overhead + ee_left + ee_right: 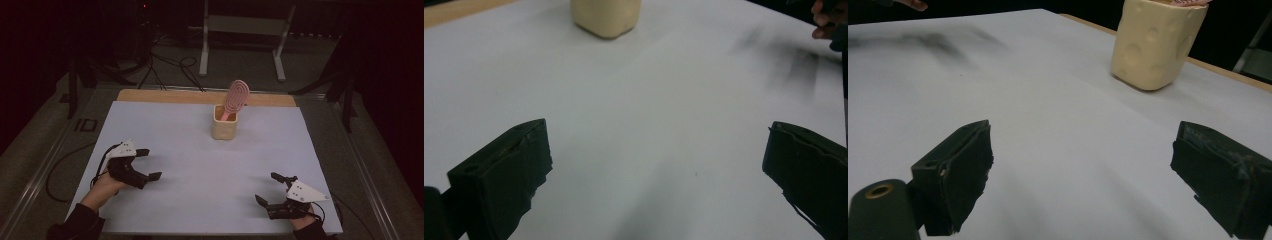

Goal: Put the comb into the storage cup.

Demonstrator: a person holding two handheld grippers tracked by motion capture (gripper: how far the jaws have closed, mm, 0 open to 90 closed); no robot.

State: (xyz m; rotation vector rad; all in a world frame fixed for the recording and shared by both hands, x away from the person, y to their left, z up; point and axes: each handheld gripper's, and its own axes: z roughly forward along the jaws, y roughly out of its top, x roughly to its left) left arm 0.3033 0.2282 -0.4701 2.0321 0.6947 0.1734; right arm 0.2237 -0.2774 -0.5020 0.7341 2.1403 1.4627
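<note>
On the table (165, 130), both grippers are resting with jaws apart: left (149, 164), right (270, 188). A brush (235, 97) is standing in the cup (224, 129).

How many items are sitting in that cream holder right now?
1. A pink hairbrush stands in the cream holder at the far middle of the white mat, head up and leaning right. Anything shorter than the rim would be hidden.

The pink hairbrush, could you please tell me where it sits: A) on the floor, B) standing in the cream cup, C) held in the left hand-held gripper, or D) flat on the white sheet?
B: the pink hairbrush stands handle-down in the cream cup, its head above the rim.
</note>
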